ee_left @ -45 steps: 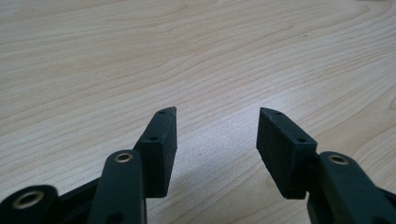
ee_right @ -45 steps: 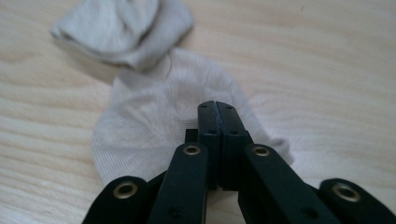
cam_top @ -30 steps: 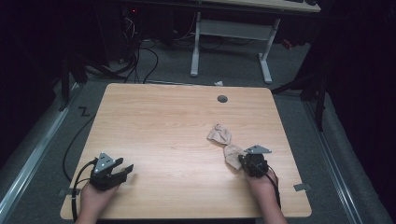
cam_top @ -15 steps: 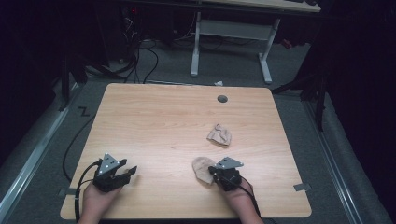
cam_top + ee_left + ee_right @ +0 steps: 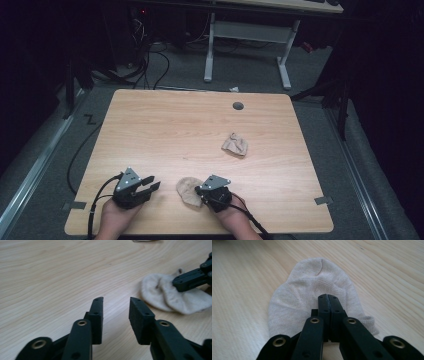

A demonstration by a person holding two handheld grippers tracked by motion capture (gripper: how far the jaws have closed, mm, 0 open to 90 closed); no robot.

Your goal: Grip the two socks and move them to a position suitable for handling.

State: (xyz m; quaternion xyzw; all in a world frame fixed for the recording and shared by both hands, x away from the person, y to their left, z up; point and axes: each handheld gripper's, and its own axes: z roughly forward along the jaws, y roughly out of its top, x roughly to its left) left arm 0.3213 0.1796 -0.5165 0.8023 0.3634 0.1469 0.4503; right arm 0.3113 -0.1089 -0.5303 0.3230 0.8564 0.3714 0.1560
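Right gripper (image 5: 200, 191) lies low, jaws clamping the sock (image 5: 188, 190); left gripper (image 5: 153, 184) jaws closing, empty.

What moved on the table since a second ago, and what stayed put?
The right gripper, shut on one beige sock, dragged it from beside the other sock across to the near middle of the table. The left gripper has just been closing its jaws partway, with nothing between them. The other sock stayed where it was, and the left gripper kept to its near-left spot.

Two socks (image 5: 189, 190) (image 5: 235, 145), two grippers (image 5: 155, 186) (image 5: 198, 190)
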